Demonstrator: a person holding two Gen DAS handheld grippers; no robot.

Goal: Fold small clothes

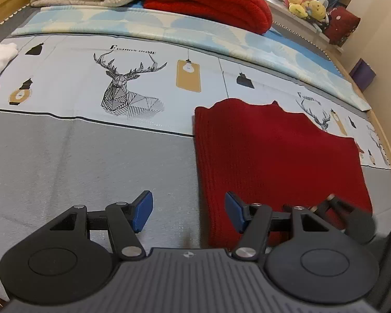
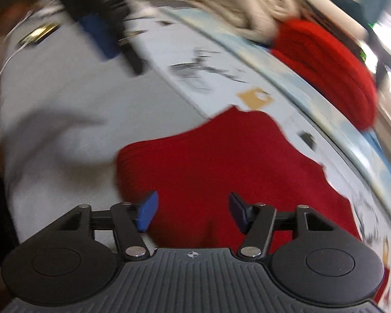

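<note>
Dark red ribbed knit garment [image 1: 276, 156] lies flat on the grey and deer-print bedsheet [image 1: 78, 156], lower right of the left wrist view. The left gripper [image 1: 189, 212] hangs with jaws apart and empty, straddling the knit's near left edge. The right gripper [image 2: 193, 211], also spread and holding nothing, sits over the knit's near hem, tilted down. It looks soft, floppy and light, so pinching corners or the hem is probably best.

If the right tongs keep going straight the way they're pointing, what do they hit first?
Most likely the dark red knit garment lying flat on the bed; the open right tongs point down onto it, though blur leaves depth unclear.
</note>
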